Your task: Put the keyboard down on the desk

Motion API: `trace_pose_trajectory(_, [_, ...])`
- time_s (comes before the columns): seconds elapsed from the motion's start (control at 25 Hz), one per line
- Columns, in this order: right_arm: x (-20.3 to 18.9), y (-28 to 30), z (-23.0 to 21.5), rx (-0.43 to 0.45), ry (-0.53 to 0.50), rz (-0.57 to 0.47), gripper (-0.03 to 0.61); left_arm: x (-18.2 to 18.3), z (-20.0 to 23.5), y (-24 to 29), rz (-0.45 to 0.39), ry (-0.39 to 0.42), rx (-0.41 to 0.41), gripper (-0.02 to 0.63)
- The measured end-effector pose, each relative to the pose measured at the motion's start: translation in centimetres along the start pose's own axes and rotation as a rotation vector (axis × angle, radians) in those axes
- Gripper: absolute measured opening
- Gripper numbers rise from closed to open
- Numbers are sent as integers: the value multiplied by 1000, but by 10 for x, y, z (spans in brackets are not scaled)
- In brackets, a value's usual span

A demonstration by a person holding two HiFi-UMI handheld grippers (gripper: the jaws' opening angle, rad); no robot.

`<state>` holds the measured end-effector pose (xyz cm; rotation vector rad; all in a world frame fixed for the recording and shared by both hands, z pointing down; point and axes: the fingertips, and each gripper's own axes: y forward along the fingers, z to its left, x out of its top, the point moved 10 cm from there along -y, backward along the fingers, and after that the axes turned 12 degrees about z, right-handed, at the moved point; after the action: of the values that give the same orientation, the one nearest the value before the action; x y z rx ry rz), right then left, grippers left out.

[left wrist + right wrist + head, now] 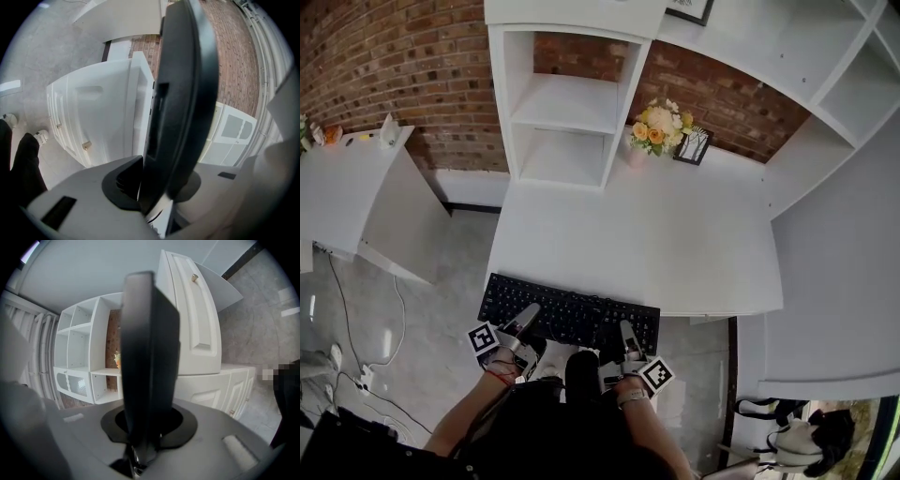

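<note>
At the desk (675,244) edge, left gripper (528,314) and right gripper (627,332) clamp the keyboard (572,312).

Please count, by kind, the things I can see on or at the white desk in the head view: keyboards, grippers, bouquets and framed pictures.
black keyboard: 1
grippers, both shut on it: 2 (left gripper, right gripper)
flower bouquet: 1
framed picture: 1
Total: 5
</note>
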<state>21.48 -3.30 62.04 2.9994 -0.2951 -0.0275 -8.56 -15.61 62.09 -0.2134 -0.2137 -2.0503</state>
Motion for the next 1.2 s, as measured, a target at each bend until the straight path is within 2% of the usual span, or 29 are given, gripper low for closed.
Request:
trace_pose_trajectory(0.4, [27,21,-4,-29,36,7,73,10,1,31,-13,-22,37,91])
trace_pose_trajectory(0.8, [58,43,2,-24,43,-7,72,20,-11,67,-10,-12,33,94])
trace_pose_trajectory(1.2, [81,63,9,-38,101,-46,71,30,-22,100,-1,-36,34,92])
